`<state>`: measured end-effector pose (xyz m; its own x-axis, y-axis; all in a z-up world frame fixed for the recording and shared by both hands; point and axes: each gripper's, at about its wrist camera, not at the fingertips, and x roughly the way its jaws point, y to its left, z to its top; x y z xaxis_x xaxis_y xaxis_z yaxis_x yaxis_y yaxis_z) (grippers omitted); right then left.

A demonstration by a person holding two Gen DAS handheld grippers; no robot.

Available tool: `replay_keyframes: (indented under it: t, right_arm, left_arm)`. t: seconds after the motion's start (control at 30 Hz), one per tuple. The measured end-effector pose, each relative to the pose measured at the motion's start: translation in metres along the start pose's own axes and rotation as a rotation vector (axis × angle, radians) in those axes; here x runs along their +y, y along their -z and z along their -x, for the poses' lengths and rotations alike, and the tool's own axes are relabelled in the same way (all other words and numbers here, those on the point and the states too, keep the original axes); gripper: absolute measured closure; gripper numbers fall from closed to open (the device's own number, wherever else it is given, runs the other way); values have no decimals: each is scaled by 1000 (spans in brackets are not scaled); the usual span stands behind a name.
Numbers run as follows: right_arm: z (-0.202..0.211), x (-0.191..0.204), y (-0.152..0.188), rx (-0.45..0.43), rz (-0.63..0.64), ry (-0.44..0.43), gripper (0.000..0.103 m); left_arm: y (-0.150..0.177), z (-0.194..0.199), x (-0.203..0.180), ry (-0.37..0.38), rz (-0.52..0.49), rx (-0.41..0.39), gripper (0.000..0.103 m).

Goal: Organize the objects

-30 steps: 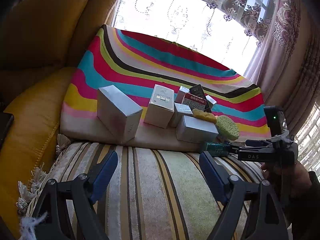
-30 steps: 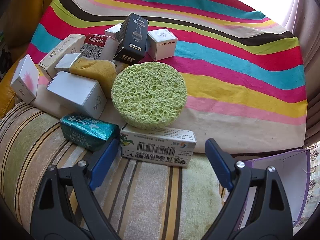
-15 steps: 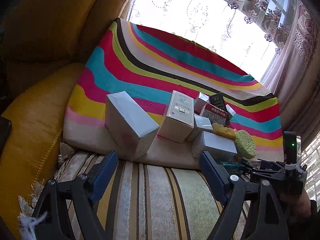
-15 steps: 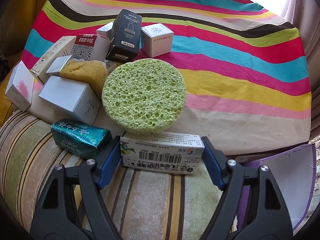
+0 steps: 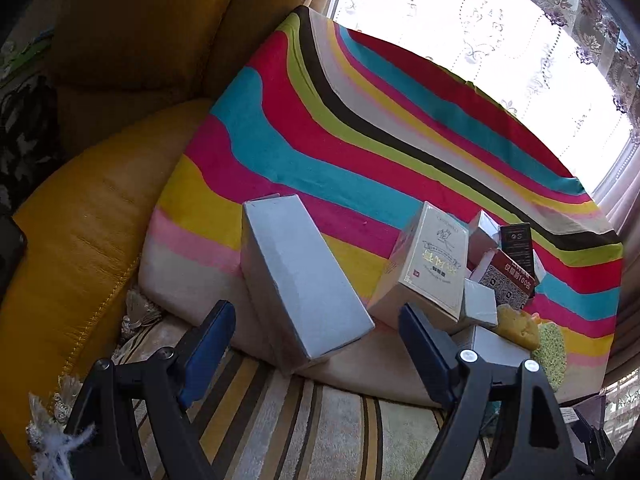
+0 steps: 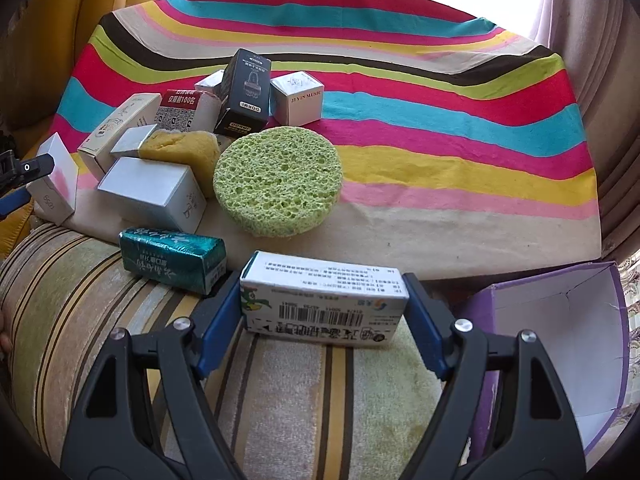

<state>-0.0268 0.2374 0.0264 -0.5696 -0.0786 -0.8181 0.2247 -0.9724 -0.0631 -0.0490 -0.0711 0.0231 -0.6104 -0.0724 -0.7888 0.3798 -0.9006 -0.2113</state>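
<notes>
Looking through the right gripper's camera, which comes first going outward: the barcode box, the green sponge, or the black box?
1. Barcode box, between the right gripper's fingers.
2. Green sponge, just behind it on the cloth.
3. Black box, farther back, left of center.

Ahead of the right gripper (image 6: 324, 320), whose pads press both ends of the barcoded carton (image 6: 324, 304), the green round sponge (image 6: 278, 182) blocks the forward path, and the teal packet (image 6: 174, 260) lies just beside the left pad. To the right, the striped cloth (image 6: 460, 168) is bare up to the purple box (image 6: 560, 344) (its open side faces the gripper). The left gripper (image 5: 316, 350) stands open with the large white box (image 5: 300, 280) directly ahead between its fingers, while bare cloth lies to that box's left.
</notes>
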Motion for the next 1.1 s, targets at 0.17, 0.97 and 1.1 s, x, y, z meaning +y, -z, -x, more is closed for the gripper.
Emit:
replay_keyframes:
  t: [0.17, 0.97, 1.1]
  right_arm:
    - [14, -3, 10, -23, -23, -5, 24]
    - [56, -14, 50, -101, -74, -38, 25]
    - [63, -19, 58, -109, -90, -35, 25]
  left_arm:
    - [0, -12, 4, -35, 22, 44, 48]
    - [50, 76, -3, 300, -3, -100, 68]
    - [61, 88, -37, 412, -104, -101, 68]
